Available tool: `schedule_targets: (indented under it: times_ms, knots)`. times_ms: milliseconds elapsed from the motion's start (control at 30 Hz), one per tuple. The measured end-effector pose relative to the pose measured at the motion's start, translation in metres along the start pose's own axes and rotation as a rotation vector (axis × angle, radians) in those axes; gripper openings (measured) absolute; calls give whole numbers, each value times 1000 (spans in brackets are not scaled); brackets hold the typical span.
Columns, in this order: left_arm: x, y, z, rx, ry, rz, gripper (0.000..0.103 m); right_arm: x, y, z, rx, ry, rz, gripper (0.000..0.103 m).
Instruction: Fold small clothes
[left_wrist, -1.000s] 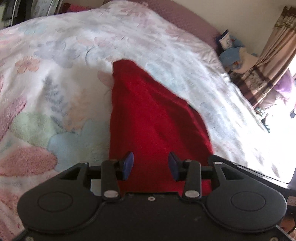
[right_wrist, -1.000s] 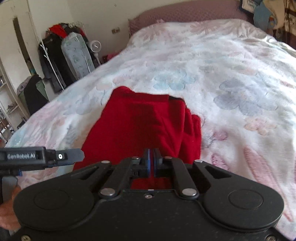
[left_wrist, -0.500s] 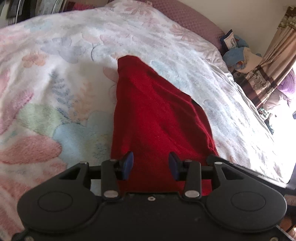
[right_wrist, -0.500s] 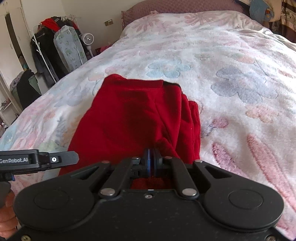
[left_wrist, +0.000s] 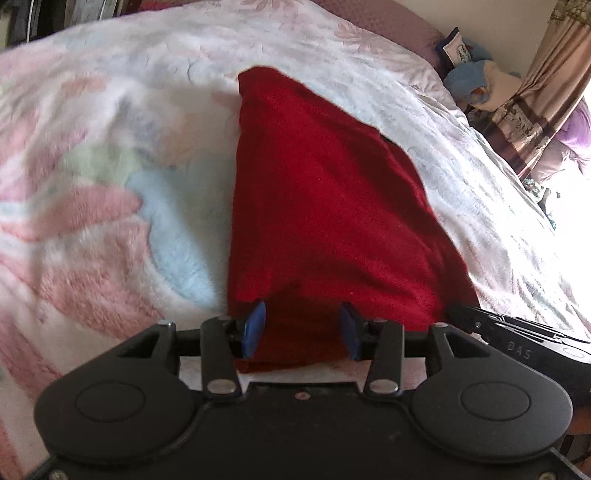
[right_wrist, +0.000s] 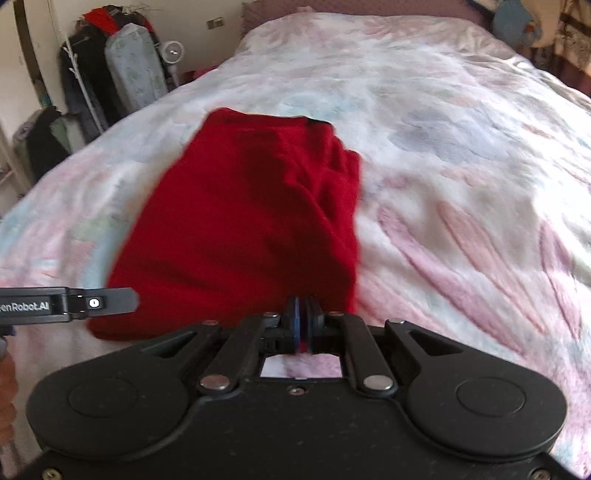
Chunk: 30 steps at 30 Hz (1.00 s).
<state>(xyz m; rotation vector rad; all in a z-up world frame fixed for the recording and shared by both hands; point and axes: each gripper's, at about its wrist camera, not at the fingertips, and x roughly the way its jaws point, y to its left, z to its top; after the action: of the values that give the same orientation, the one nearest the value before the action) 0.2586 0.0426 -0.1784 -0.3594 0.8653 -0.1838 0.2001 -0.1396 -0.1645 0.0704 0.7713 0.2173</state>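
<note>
A red knit garment (left_wrist: 325, 192) lies folded on the floral bedspread (left_wrist: 110, 206); it also shows in the right wrist view (right_wrist: 240, 214). My left gripper (left_wrist: 303, 326) is open, its blue pads on either side of the garment's near edge, a lower layer showing between them. My right gripper (right_wrist: 303, 325) is shut on the garment's near right corner, red cloth pinched between the pads. The left gripper's body (right_wrist: 66, 304) shows at the left of the right view, the right gripper's body (left_wrist: 517, 339) at the right of the left view.
The floral bedspread (right_wrist: 461, 166) covers the whole bed. A clothes rack with hanging clothes (right_wrist: 107, 74) stands beyond the bed's far left. Cushions (left_wrist: 472, 77) and a curtain (left_wrist: 546, 85) are at the bed's head.
Both grippers have moved forward over the bed, carrying the garment's near edge up and over. The right gripper stays shut on the cloth; the left stays open.
</note>
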Motion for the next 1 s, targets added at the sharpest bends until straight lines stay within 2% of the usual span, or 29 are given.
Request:
schedule_targets:
  times_ms: [100, 233, 367, 467, 567, 633, 700, 833, 1000]
  knots:
    - [4, 3, -3, -10, -5, 0, 46, 4, -3, -4, 19, -1, 1, 2]
    - [-15, -10, 4, -15, -34, -2, 46, -1, -2, -2, 50, -7, -6, 2]
    - [-31, -24, 28, 45, -120, -8, 48, -17, 8, 14, 13, -89, 11, 3]
    - [-24, -25, 50, 52, -149, 16, 49, -15, 14, 35, -4, -149, 0, 3]
    - [-1, -19, 59, 41, -112, 54, 49, 0, 17, 47, -43, -177, -37, 3]
    - [16, -11, 57, 16, -58, 62, 49, 14, 16, 49, -46, -157, -57, 3]
    - [23, -8, 53, 7, -54, 55, 49, 28, 13, 48, -34, -113, -71, 3]
    - [23, -6, 49, 23, -55, 49, 50, 35, 8, 37, -32, -95, -85, 3]
    - [7, -13, 54, 47, -50, 65, 50, 21, 10, 38, -19, -100, -82, 3]
